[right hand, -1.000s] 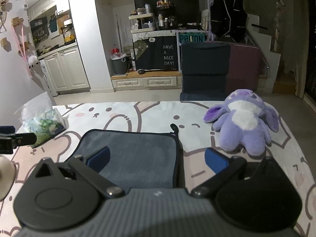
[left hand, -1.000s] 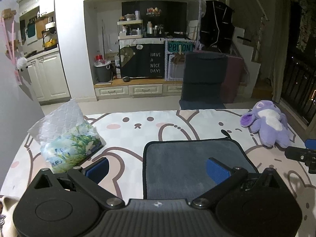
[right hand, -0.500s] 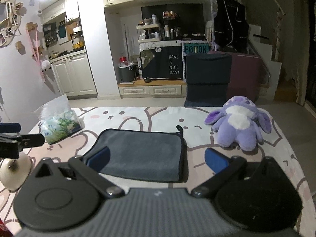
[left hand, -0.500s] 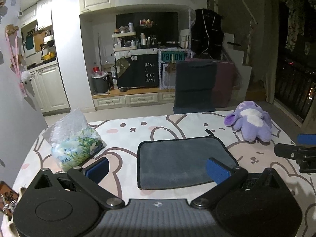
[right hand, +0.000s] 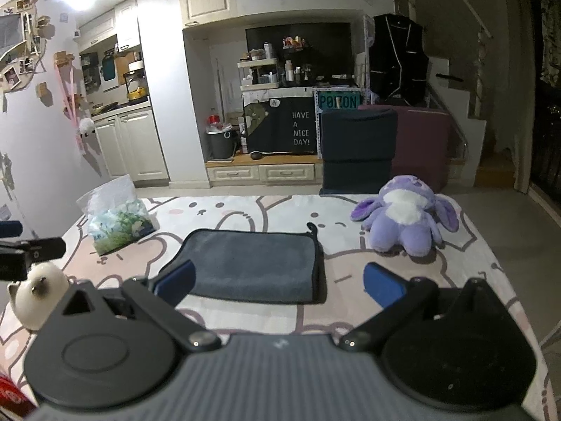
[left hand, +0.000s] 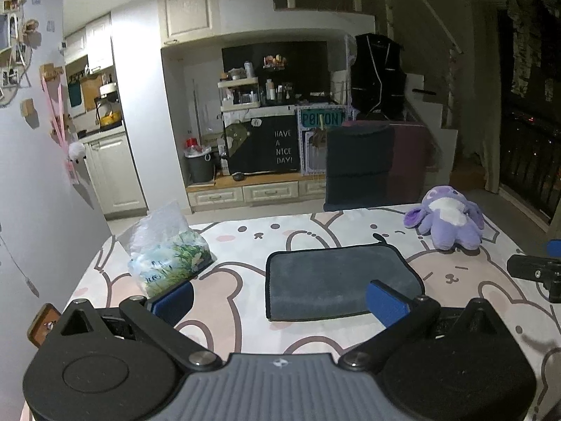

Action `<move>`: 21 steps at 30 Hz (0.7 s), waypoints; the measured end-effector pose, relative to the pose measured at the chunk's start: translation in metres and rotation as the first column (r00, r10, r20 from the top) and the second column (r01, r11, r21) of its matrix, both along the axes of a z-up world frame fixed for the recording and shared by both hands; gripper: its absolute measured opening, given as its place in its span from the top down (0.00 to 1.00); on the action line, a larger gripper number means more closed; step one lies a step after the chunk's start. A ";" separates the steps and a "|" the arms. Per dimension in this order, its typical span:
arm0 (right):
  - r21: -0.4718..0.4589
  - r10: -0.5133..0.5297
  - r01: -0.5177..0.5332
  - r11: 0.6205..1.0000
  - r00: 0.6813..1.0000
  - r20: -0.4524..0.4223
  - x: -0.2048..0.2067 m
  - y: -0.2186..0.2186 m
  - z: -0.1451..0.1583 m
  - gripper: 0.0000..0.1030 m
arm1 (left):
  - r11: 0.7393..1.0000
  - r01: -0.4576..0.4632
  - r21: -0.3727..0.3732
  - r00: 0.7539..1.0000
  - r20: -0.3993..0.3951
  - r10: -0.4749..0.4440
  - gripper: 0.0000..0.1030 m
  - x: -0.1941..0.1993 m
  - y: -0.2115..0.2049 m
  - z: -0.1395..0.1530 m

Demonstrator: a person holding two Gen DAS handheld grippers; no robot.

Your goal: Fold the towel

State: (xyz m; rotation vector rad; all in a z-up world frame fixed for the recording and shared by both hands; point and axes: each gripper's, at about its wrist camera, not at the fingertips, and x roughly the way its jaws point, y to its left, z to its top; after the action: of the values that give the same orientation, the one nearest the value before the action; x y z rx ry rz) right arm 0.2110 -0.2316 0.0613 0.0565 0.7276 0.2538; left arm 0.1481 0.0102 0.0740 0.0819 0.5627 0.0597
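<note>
At the bottom of each wrist view, the left gripper (left hand: 280, 296) and right gripper (right hand: 278, 282) hang with jaws spread wide, holding nothing. Beyond them, mid-frame, the dark grey rectangular microfibre towel (left hand: 338, 279) lies flat on the bear-print tablecloth (left hand: 245, 245), its long axis left-to-right, roughly equally near both.

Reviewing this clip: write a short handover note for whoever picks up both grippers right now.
Left gripper: open, empty, above the table.
Right gripper: open, empty.
Grey towel: flat on the bear-print tablecloth, apparently already folded, loop at its far right corner.
Nearby: tissue pack to the left, purple plush to the right.
Left: check the fold; fold again if a smaller one is wanted.
</note>
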 end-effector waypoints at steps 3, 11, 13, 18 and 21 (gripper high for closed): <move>-0.005 -0.005 0.005 1.000 1.000 0.002 -0.012 -0.002 0.000 0.00 | 1.000 0.012 -0.001 1.000 0.011 -0.012 0.00 -0.011 -0.001 -0.002; 0.003 0.000 0.000 1.000 1.000 0.009 -0.045 -0.005 0.002 0.00 | 0.999 0.031 -0.017 0.999 -0.010 -0.031 0.00 -0.035 -0.004 -0.010; -0.006 0.002 -0.002 1.000 1.000 0.020 -0.053 -0.005 0.001 0.00 | 0.999 0.033 -0.003 0.999 -0.023 -0.033 0.00 -0.040 -0.007 -0.014; -0.031 0.020 -0.019 0.999 0.999 0.038 -0.073 -0.002 -0.001 0.00 | 0.998 0.037 0.041 0.999 -0.038 -0.035 0.00 -0.054 -0.015 -0.022; -0.042 0.033 -0.032 0.999 0.999 0.039 -0.082 -0.001 -0.003 0.00 | 0.998 0.050 0.037 0.998 -0.048 -0.048 0.00 -0.060 -0.017 -0.025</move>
State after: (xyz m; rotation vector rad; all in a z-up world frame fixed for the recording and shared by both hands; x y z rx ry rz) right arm 0.1286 -0.2323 0.0579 -0.0001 0.6945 0.2700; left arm 0.0877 -0.0070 0.0488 0.1348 0.6069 0.0209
